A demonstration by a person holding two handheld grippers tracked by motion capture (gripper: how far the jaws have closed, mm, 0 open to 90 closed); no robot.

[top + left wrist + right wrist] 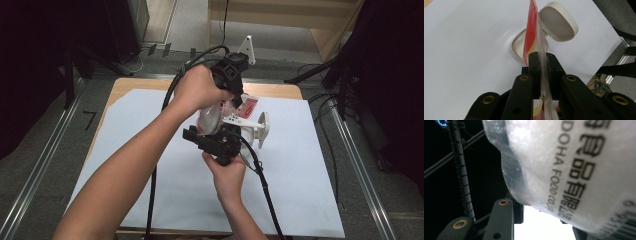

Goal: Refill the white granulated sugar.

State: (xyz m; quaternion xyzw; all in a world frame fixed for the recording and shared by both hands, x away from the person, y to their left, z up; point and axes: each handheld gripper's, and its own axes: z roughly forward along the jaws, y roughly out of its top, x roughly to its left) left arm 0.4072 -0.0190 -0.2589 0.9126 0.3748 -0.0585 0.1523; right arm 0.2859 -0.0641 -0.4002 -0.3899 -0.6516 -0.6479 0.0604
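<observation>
Worktop (300, 200) under white sheet, cream lidded container (560, 23) open at centre. Above it, clear food pouch (210, 120) with red print, held in mid-air between both tools. Left hand-held gripper (543, 62) clamped on flat sealed edge; right hand-held gripper (220, 142) clamped on filled lower body. Likely light, soft, slippery film; seam judged safest hold.

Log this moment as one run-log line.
left gripper: shut on bag edge | right gripper: gripping bag's lower part | container: open on table, under bag | hands: above table
</observation>
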